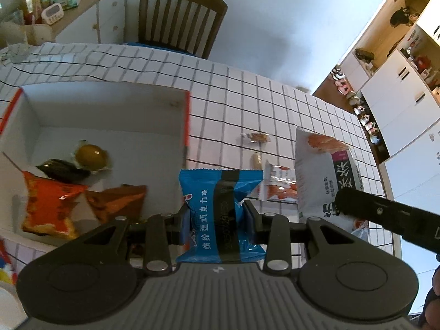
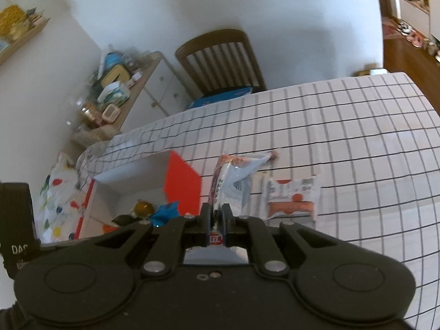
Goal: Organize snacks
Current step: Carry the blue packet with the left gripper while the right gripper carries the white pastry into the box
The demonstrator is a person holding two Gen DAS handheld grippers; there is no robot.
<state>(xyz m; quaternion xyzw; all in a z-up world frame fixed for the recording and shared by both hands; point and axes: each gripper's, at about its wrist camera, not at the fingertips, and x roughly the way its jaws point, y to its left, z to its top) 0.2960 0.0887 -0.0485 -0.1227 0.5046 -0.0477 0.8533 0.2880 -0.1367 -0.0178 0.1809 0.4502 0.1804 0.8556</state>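
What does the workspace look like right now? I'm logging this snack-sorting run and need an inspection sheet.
Surface: checked tablecloth.
Job's things: white box holding orange packet, brown packet, wrapped egg; small white-orange packet on the cloth.
Clutter: two small wrapped bits.
Grippers: left gripper shut on blue chocolate packet; right gripper shut on large white bag.
Cables: nothing seen.
Surroundings: wooden chair, crowded sideboard, cabinets.

The blue snack packet (image 1: 217, 211) reads "缤纷逗巧克力味"; a black object (image 2: 16, 220) shows "DAS".
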